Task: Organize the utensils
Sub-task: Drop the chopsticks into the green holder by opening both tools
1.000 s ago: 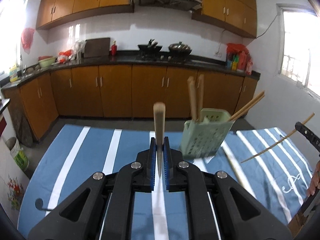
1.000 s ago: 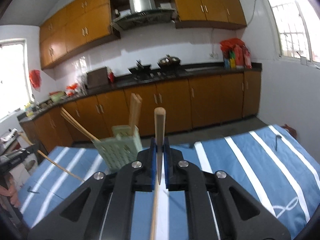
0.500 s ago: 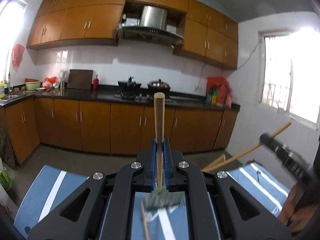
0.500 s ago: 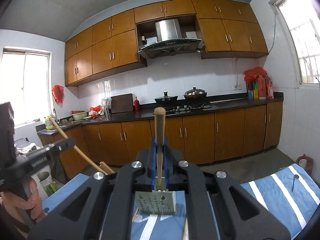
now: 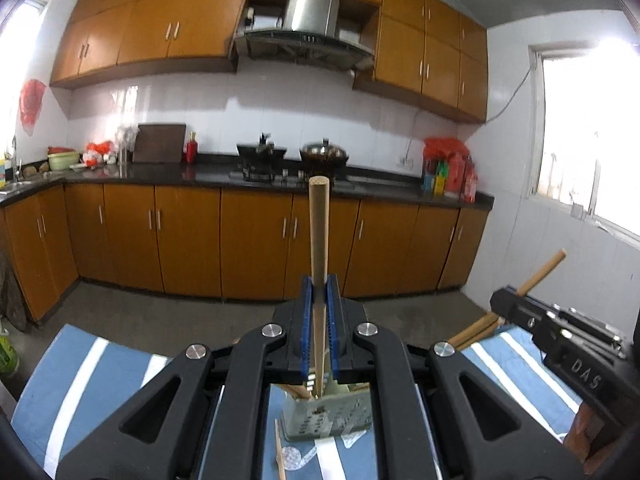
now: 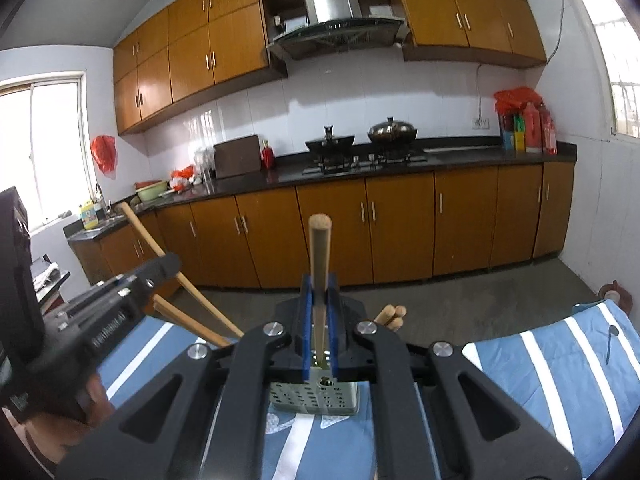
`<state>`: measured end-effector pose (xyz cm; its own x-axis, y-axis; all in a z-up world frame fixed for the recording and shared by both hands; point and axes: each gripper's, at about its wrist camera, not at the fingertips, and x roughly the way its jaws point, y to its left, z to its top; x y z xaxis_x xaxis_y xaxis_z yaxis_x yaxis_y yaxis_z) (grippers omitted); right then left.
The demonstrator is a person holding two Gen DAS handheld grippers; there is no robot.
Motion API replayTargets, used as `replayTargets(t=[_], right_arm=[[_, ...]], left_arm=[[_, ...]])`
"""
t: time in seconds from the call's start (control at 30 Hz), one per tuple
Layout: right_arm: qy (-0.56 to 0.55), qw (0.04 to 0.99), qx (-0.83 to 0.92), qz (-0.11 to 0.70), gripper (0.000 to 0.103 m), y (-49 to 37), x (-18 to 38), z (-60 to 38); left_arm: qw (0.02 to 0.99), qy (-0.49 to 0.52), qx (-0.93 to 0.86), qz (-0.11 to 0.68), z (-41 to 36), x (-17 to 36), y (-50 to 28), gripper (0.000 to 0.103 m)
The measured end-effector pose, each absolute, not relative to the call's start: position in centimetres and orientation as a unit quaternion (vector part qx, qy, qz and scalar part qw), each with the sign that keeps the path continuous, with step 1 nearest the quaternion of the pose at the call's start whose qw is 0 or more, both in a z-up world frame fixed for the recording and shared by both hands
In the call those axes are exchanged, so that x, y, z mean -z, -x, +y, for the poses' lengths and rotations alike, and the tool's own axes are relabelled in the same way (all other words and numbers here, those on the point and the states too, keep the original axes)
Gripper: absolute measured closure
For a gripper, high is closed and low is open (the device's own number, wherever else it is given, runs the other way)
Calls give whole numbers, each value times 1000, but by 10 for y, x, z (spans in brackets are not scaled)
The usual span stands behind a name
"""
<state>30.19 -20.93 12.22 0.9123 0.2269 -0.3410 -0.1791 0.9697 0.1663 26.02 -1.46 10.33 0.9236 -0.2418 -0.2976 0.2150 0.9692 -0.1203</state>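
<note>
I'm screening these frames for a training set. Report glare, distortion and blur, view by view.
Left wrist view: the window at right is blown out white; fisheye bends the cabinets; the chopstick between the fingers is sharp. Right wrist view: the left window is overexposed; the other gripper at the left edge is slightly soft; dark vignette in corners.

My own tongs hide most of the green utensil holder (image 5: 326,416); only its perforated lower wall shows beneath my left gripper (image 5: 319,312). From my right gripper (image 6: 319,312) its top is hidden too. The lower end of each chopstick (image 6: 319,264) I clamp runs behind the jaws. The blue striped cloth (image 6: 560,380) is cut by the picture's edge.
</note>
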Motion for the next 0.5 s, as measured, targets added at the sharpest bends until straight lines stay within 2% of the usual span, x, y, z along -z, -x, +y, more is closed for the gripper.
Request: replayTargets(t=[0.07, 0.17, 0.23, 0.37, 0.5], right_arm=[[-65, 975, -101, 188, 93, -305, -118, -207], [-62, 975, -97, 188, 83, -307, -116, -204], [-60, 976, -95, 186, 83, -306, -117, -203], [-61, 978, -93, 176, 83, -298, -120, -204], [-65, 982, -88, 152, 83, -271, -127, -212]], left_arm=[[978, 44, 117, 167, -15, -100, -262, 95], [977, 48, 117, 172, -11, -101, -260, 95], [977, 51, 116, 170, -11, -104, -258, 94], [978, 59, 113, 164, -6, -112, -251, 78], [981, 58, 108, 153, 1, -120, -237, 77]])
